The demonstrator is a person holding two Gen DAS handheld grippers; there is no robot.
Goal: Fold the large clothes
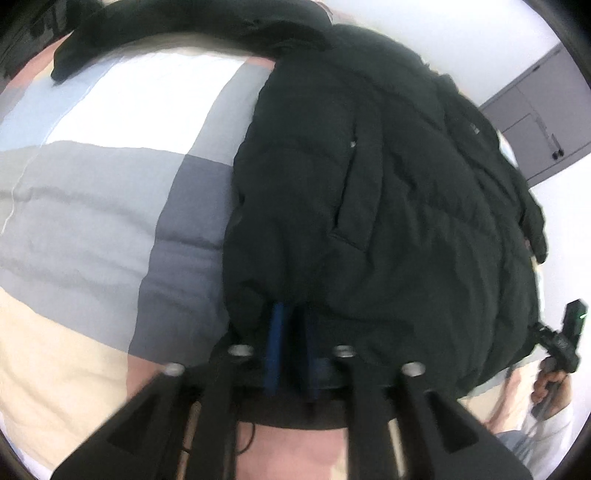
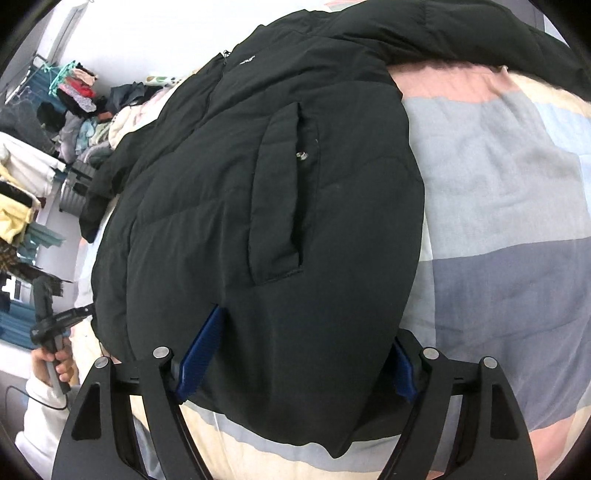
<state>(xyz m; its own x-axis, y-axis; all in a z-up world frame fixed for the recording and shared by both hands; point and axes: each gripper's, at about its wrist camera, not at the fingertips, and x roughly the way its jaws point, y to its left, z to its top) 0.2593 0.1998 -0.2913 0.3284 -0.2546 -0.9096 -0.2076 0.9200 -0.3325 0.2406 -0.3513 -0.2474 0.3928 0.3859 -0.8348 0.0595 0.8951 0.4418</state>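
The left gripper was clenched on the hem of the jacket. The right gripper stood released, astride the hem. Beside the jacket, much quilt lay bare.

The jacket lies on the bed, one sleeve stretched across its far end. A clothes pile sits beyond the bed's left side; a cabinet stands far right.

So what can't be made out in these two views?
- Left gripper fingertips: left wrist view, buried in the black jacket hem.
- Right gripper: right wrist view, jacket bulges between its wide-apart fingers; contact unclear.
- Far sleeve: cut off by the frame edge.
- Jacket chest logo: too small.
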